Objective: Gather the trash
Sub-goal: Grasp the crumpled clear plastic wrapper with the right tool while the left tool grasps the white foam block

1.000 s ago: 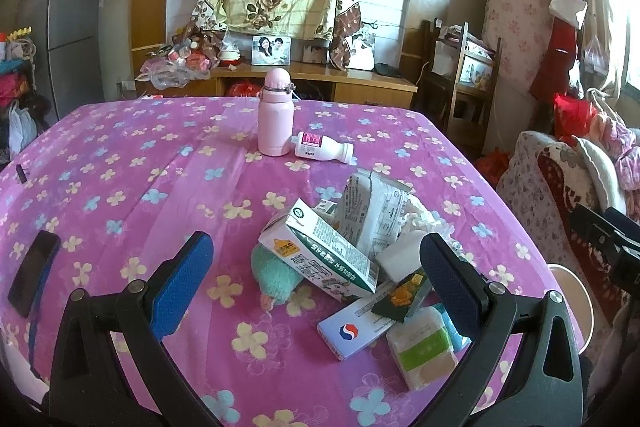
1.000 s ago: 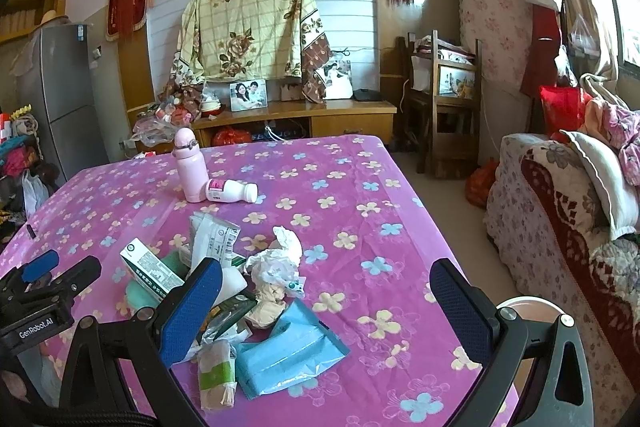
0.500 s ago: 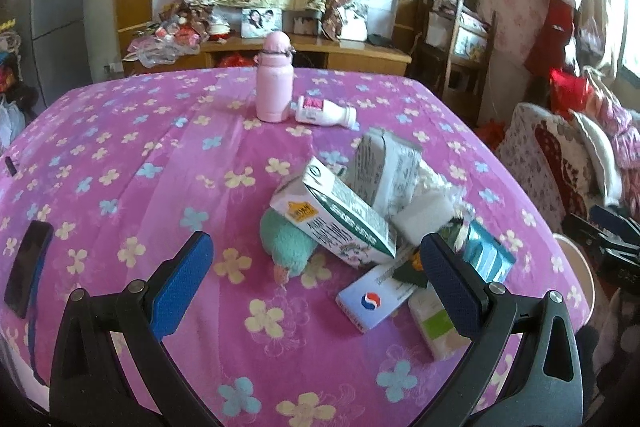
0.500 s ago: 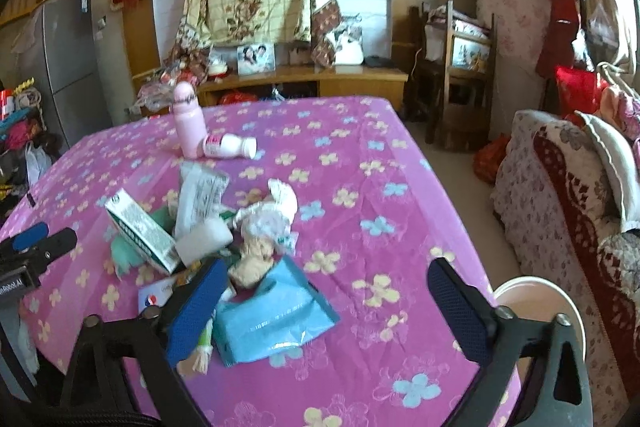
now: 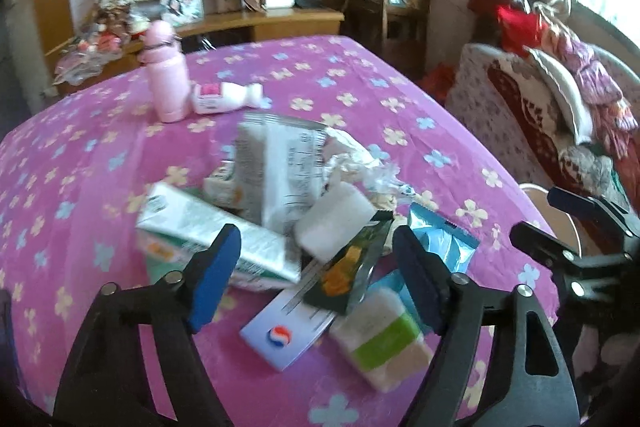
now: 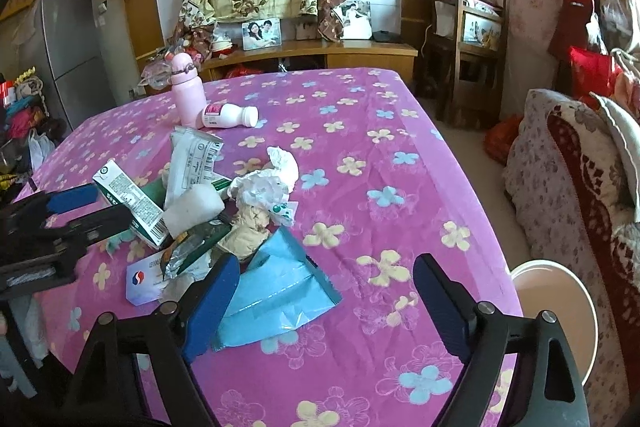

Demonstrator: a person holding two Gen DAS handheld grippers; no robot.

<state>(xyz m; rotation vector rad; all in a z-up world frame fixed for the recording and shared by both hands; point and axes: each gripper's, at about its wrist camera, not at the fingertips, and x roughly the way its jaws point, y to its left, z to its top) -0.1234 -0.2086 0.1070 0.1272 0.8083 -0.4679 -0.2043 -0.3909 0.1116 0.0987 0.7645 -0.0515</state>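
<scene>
Both grippers' jaws spread, just been closing – dark crumpled snack wrapper (image 5: 352,267) between left gripper (image 5: 316,279) jaws, unpinched; blue foil packet (image 6: 276,291) w/ right gripper (image 6: 326,301).

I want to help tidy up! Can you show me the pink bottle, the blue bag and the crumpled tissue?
pink bottle (image 6: 187,98), right wrist view, middle of its body.
blue bag (image 6: 276,287), right wrist view, its flat shiny front.
crumpled tissue (image 6: 266,183), right wrist view, centre of the white wad.

No legible text; only a red-and-blue round logo on the white card (image 5: 289,331)
</scene>
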